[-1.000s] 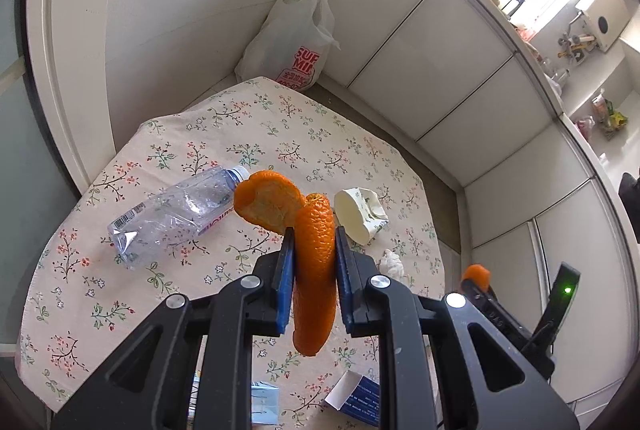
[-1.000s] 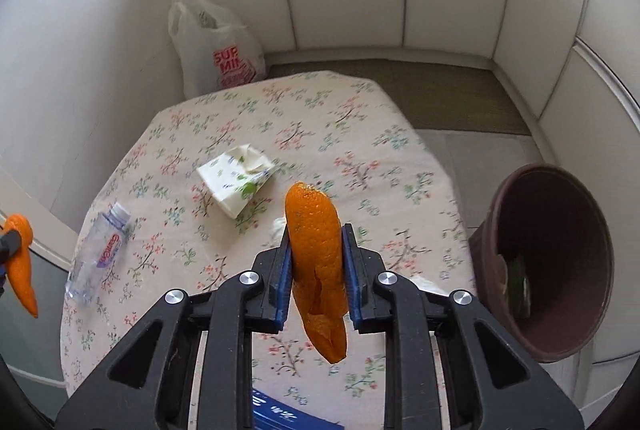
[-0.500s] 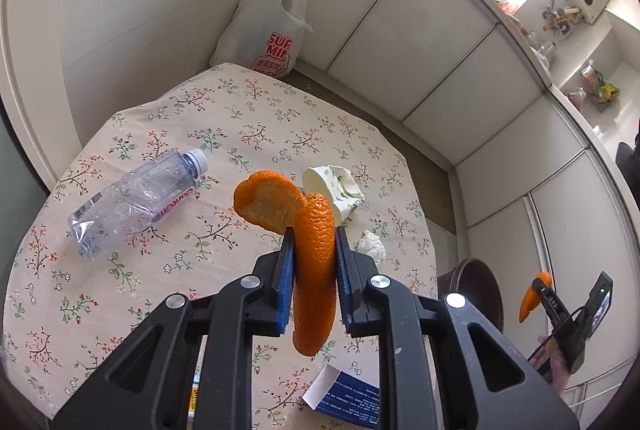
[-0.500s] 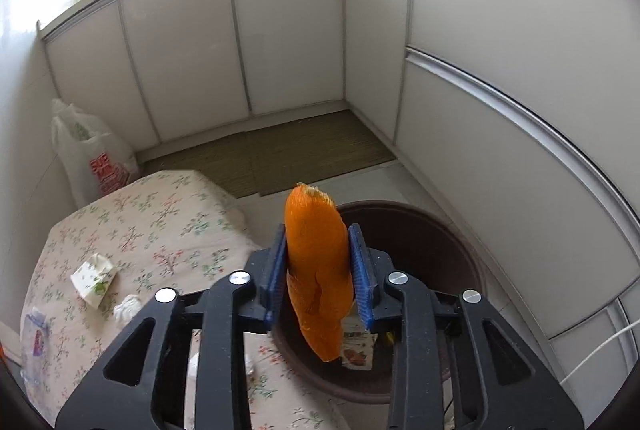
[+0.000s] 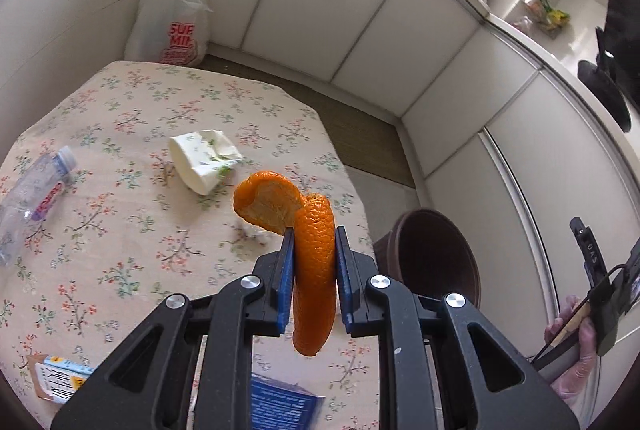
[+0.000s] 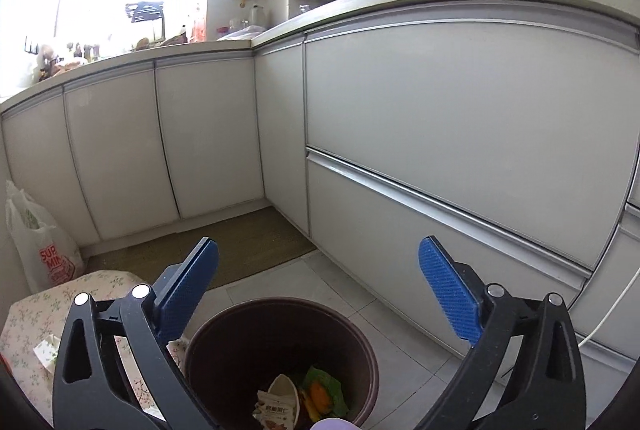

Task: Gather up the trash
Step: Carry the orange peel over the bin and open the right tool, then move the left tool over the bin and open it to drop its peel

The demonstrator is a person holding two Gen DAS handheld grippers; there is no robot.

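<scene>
1. Left tongs (image 5: 312,262): pinching an orange peel (image 5: 314,270) between the blue pads. The strip hangs below the pads, and a curled flap rises toward 10 o'clock.
2. Right tongs (image 6: 320,290): jaws opening and spread wide, with nothing between the pads (image 6: 450,292).
3. Bin (image 6: 356,342): brown and round, on the tiled floor directly below the right tongs. It holds a wrapper (image 6: 276,408), green scraps and an orange piece (image 6: 320,396).
4. In the left view the bin (image 5: 436,262) stands just off the desk's edge, at 3 o'clock from the held peel.
5. Desk (image 5: 120,230): covered with a floral cloth and still carrying trash.
6. Crumpled carton (image 5: 202,160): lies at 11 o'clock from the left tongs.
7. Clear bottle (image 5: 32,198): lies on its side at the 9 o'clock edge.
8. Blue packet (image 5: 280,406): lies at 6 o'clock, partly hidden by the tongs.
9. Small box (image 5: 60,378): lies at 8 o'clock.
10. Small white scrap (image 5: 256,232): lies just behind the peel. What it is cannot be told.
11. White bag (image 5: 172,10): has red print and stands on the floor beyond the desk, against the cabinets.
12. A gloved hand (image 5: 576,346) holding the right tool shows at the 4 o'clock edge of the left view.
</scene>
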